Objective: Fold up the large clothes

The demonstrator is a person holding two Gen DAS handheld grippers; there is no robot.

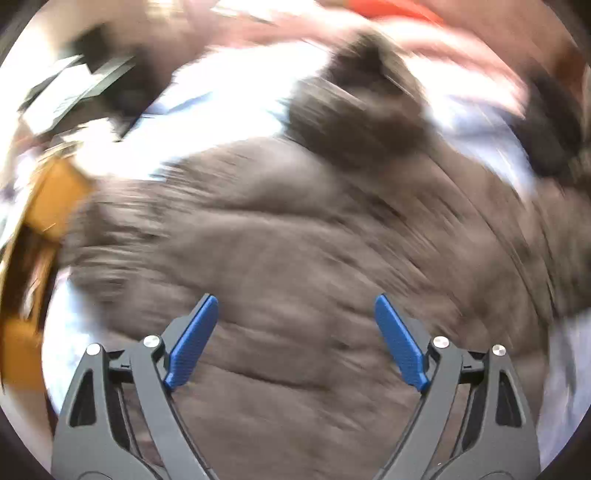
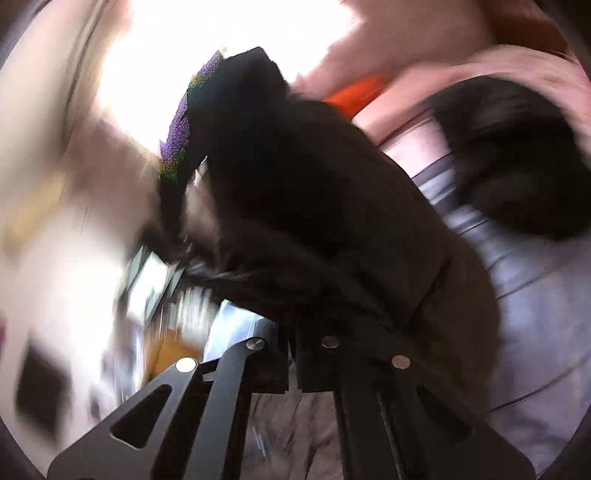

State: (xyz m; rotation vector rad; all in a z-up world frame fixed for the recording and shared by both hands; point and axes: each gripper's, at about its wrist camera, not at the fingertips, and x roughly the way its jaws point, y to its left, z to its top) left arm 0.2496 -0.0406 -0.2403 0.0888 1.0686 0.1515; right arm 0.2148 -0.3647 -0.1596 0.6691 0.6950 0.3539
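A large brown quilted jacket (image 1: 280,229) lies spread over a white surface (image 1: 221,107) and fills most of the blurred left wrist view. My left gripper (image 1: 295,306) hovers over its middle, open and empty, blue pads (image 1: 192,347) wide apart. In the right wrist view my right gripper (image 2: 291,332) is shut on a dark fold of the jacket (image 2: 295,206), which hangs up and across the frame and hides the fingertips. Another dark part of the garment (image 2: 517,158) lies at the right on the pale striped surface (image 2: 535,314).
A yellow-brown box (image 1: 55,199) sits at the left edge by the jacket. Dark flat items (image 1: 85,92) lie at the upper left. An orange object (image 1: 391,9) and pink fabric (image 2: 406,44) show at the far side. Both views are motion-blurred.
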